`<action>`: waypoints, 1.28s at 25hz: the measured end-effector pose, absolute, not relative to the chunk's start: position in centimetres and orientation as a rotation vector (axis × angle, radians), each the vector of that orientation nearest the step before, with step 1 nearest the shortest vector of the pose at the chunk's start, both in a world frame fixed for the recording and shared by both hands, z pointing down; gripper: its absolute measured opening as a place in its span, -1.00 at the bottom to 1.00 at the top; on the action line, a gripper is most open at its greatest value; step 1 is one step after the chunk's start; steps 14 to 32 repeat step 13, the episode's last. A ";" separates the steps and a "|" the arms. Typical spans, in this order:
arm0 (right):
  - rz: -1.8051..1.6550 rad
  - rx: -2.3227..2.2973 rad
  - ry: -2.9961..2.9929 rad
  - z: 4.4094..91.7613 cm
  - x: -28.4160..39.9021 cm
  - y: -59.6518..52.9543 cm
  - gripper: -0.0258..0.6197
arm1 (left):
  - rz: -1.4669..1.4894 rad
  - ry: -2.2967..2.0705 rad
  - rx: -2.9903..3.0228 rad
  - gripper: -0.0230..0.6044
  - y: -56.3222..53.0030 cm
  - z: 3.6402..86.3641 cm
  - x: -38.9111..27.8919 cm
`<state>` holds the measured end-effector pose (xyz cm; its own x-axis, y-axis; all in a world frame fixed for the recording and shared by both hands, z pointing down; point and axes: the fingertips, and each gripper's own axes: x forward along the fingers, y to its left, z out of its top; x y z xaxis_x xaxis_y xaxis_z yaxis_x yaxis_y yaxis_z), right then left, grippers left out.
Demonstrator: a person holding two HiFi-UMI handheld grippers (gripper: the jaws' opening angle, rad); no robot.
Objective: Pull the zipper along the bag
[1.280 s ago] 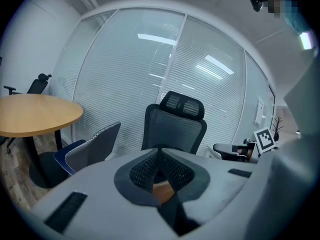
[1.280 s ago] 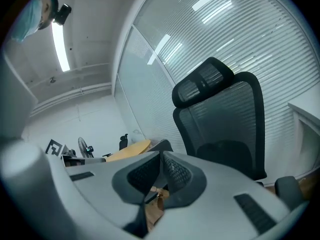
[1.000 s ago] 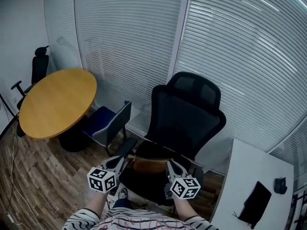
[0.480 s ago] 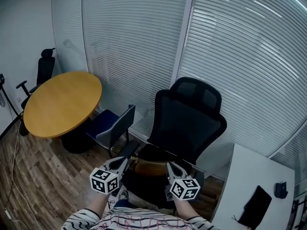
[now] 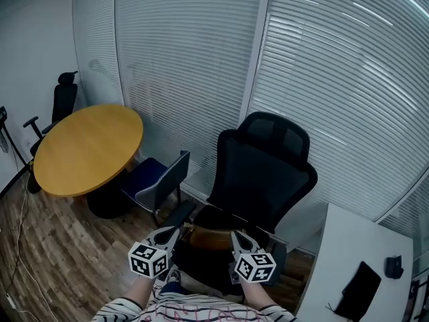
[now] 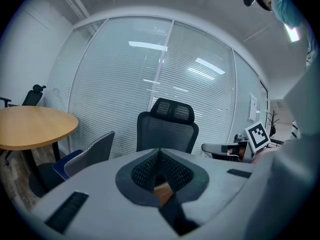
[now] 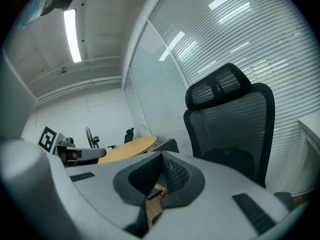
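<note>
The right hand-held gripper [image 5: 235,234] had just finished clenching, seemingly on the zipper pull [image 7: 159,194]. The left hand-held gripper [image 5: 175,229] stayed clamped on the bag [image 5: 206,235], which lay between them on the chair [image 5: 265,173] seat. Neither hand had travelled, so the pull along the bag looked ready to begin.

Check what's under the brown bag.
The brown bag lies on the seat of the black office chair. The left gripper and right gripper, shut on it, cover its ends; the seat patch directly beneath is hidden.
</note>
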<state>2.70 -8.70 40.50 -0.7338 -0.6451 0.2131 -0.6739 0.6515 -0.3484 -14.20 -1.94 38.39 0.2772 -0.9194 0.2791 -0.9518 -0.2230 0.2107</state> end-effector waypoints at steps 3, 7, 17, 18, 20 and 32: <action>0.623 1.110 -2.794 40.5 2.4 -8.9 -0.83 | 0.122 -1.694 2.213 -0.83 -2.1 38.6 -14.3; 0.622 1.097 -2.792 40.7 1.8 -8.8 -0.83 | 0.121 -1.690 2.199 -0.83 -2.1 39.1 -14.5; 0.621 1.077 -2.794 40.8 1.2 -8.9 -0.83 | 0.119 -1.688 2.198 -0.83 -2.5 39.3 -14.5; 0.621 1.077 -2.794 40.8 1.2 -8.9 -0.83 | 0.119 -1.688 2.198 -0.83 -2.5 39.3 -14.5; 0.621 1.077 -2.794 40.8 1.2 -8.9 -0.83 | 0.119 -1.688 2.198 -0.83 -2.5 39.3 -14.5; 0.621 1.077 -2.794 40.8 1.2 -8.9 -0.83 | 0.119 -1.688 2.198 -0.83 -2.5 39.3 -14.5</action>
